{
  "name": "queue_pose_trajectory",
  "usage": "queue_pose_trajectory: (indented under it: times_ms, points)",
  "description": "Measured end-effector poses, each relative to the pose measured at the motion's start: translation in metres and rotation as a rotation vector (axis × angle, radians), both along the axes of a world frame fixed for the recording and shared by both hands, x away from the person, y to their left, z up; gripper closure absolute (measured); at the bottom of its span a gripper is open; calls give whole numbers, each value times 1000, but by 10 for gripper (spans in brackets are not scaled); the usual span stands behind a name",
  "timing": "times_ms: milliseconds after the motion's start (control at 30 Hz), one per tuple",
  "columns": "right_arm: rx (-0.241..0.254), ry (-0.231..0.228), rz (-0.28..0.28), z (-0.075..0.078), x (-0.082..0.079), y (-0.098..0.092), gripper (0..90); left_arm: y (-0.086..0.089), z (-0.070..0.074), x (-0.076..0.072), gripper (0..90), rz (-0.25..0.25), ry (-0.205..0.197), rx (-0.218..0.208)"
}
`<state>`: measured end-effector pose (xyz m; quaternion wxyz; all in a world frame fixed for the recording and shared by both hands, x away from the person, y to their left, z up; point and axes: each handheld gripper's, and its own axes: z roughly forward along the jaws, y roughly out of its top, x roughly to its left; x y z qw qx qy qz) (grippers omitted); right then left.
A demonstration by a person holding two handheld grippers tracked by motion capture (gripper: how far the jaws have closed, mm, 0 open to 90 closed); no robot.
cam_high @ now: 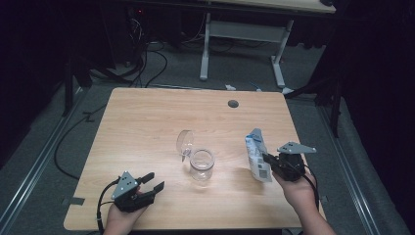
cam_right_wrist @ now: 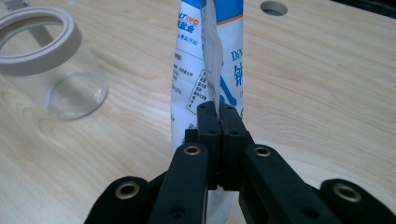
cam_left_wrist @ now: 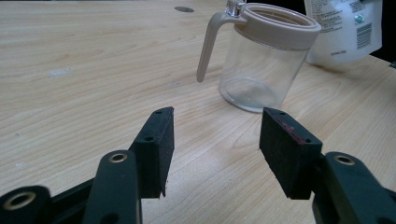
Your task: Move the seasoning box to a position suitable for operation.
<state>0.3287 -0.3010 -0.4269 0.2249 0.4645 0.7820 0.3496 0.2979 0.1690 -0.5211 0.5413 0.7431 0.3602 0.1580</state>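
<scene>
Wooden table [cam_high: 147, 117] is seen in the high view, with the glass jar [cam_high: 201, 164] near its middle and the jar's lid [cam_high: 185, 143] raised at the jar's far left edge. Right of the jar, the pouch [cam_high: 257, 155] is held upright by the right gripper [cam_high: 268, 160]; the left gripper [cam_high: 149, 182] is held low, near left of the jar.

From the left gripper view, its jaws are seen spread with nothing between them, the jar [cam_left_wrist: 261, 60] beyond them.

From the right gripper view, the jaws are clamped on the pouch [cam_right_wrist: 205, 60], right of the jar [cam_right_wrist: 51, 65]
</scene>
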Motion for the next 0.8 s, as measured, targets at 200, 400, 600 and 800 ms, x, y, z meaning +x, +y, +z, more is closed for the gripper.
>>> queue_pose_trajectory:
  times_ms: [200, 400, 600, 800]
  points:
    - [-31, 42, 12, 6, -4, 5, 897, 0, 1, 0, 449, -2, -5, -2]
    - [-47, 111, 26, 11, -8, 8, 897, -1, 1, -1, 449, -7, -6, -1]
    - [-63, 151, 46, 14, -11, 8, 897, -1, 1, -1, 448, -9, -5, -1]
    - [-64, 208, 68, 18, -11, 9, 896, -2, 0, -1, 448, -10, -5, 2]
